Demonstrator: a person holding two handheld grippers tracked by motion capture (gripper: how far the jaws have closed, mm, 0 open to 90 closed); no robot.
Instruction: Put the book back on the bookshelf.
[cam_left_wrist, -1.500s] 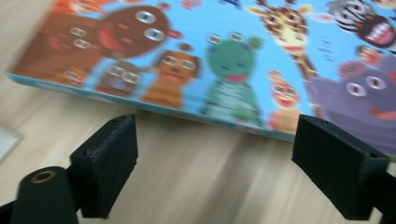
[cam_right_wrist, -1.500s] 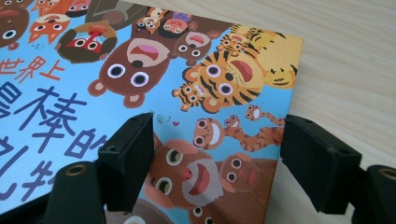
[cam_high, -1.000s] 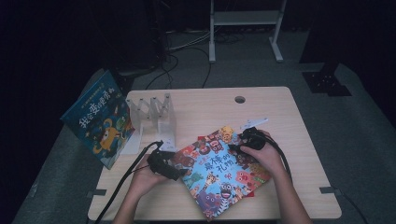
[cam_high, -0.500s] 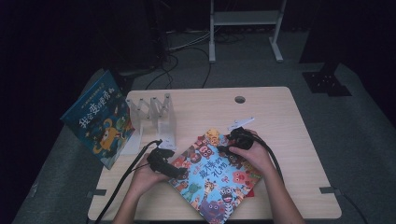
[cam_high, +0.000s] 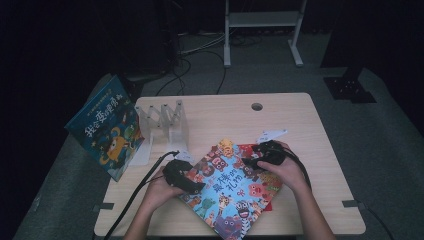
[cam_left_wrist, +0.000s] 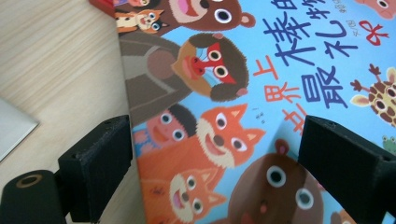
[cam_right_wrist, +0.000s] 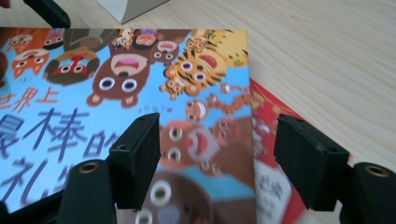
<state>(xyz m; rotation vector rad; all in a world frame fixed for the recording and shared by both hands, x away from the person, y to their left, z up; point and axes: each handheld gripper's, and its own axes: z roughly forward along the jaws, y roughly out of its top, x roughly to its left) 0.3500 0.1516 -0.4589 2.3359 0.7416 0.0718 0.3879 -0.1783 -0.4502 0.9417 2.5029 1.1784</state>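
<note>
A picture book (cam_high: 230, 195) with cartoon animals on a blue cover lies askew on the near part of the table, over a red book (cam_high: 246, 148). My left gripper (cam_high: 192, 184) sits at the book's left edge. In the left gripper view its jaws (cam_left_wrist: 215, 158) stand wide apart over that edge (cam_left_wrist: 133, 140). My right gripper (cam_high: 250, 162) rests at the book's far right corner. Its jaws (cam_right_wrist: 217, 158) have just been closing, but a gap is left, with the cover (cam_right_wrist: 205, 135) under it and nothing pinched. The red book (cam_right_wrist: 271, 140) shows beside the right jaw.
A clear slotted book rack (cam_high: 162, 120) stands at the table's back left. Another blue picture book (cam_high: 105, 125) leans off the table's left side. A white card (cam_high: 271, 134) lies behind my right hand, and a cable hole (cam_high: 256, 106) is near the far edge.
The picture book has slid and turned toward the left and the near edge. My right hand followed it leftward, and the left hand stayed nearly still.
</note>
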